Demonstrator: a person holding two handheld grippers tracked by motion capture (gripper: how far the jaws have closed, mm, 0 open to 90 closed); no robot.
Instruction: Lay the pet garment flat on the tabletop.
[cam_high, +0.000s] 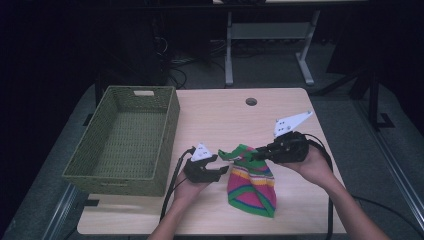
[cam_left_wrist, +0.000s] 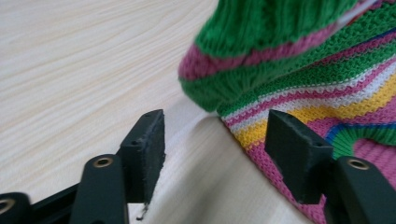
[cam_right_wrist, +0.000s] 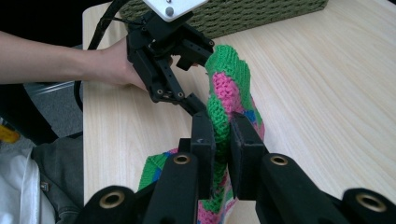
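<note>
Two claws meet over a striped knit sock (cam_high: 251, 184) on the counter (cam_high: 220, 120). The right claw (cam_right_wrist: 222, 135) is clamped on the sock's green cuff, lifting that end while the rest lies flat beneath it. The left claw (cam_left_wrist: 215, 154) stands wide apart, gripping nothing, with the sock's edge just ahead of its jaws. A green woven basket (cam_high: 125, 142) sits beyond the left claw's outer side.
</note>
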